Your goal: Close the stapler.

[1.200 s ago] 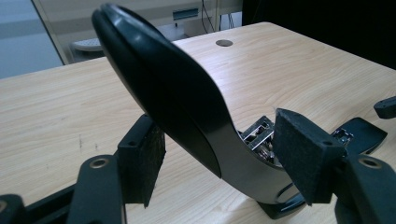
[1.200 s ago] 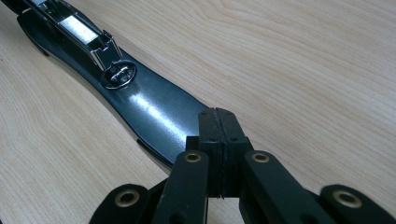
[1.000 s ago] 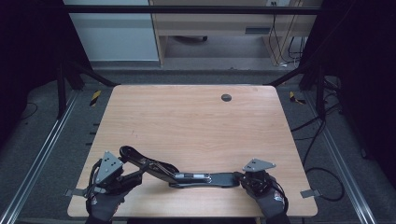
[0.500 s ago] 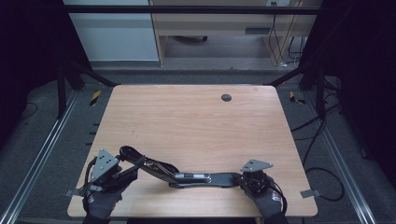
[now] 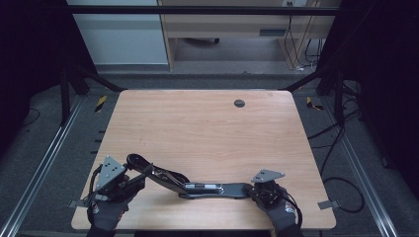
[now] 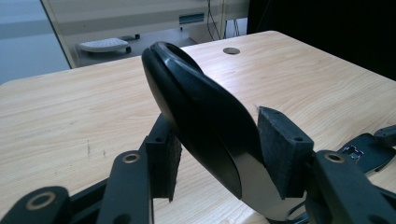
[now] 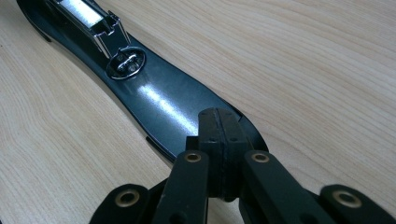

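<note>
In the right gripper view we see our right gripper with its 2 pads pressed flat together, resting on the near tip of a glossy black base arm that lies flat on the wooden table. Whether a thin edge is pinched between those pads we cannot tell; they look clenched with no gap. From those jaws the arm runs away up-left to a chrome hinge piece.

In the left gripper view our left gripper has its felt pads spread to either side of a black paddle-shaped lever, touching both flanks, so we judge it grasped. That lever rises tilted off the table, its rounded end highest.

In the high view the whole hinged tool lies along the near edge of the table, its long axis running side to side between our 2 hands, the left gripper holding the raised end, the right gripper at the flat end. We judge the coming move turns on that hinge midway: left hand swings, right hand anchors.
</note>
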The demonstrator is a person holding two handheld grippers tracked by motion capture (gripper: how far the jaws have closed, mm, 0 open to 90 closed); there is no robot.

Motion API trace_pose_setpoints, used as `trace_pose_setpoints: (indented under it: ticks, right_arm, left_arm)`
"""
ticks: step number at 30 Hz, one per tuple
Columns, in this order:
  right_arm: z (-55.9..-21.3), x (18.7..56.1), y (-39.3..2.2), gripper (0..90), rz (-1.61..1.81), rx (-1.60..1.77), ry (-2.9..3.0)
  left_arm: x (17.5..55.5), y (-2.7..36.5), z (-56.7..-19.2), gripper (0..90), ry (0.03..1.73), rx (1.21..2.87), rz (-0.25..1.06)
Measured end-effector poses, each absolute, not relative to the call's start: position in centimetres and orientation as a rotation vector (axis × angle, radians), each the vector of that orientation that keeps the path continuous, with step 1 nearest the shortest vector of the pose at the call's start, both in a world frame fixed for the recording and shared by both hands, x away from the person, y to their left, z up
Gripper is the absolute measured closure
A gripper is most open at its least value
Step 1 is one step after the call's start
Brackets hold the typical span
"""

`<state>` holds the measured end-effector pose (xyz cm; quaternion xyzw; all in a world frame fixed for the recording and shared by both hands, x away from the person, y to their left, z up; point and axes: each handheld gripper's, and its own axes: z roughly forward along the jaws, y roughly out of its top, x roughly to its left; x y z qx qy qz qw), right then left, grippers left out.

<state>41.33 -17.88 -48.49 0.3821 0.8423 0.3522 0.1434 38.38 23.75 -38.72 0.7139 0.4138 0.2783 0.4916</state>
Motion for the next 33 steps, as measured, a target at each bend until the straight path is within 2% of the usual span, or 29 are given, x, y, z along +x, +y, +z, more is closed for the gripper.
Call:
trace_pose_setpoints:
  ticks: [33]
  right_arm:
    - [-48.6,41.2,-17.8,90.0,1.048,1.101,2.429]
  left_arm:
    - [38.2,22.0,-37.7,54.3,0.965,1.730,0.674]
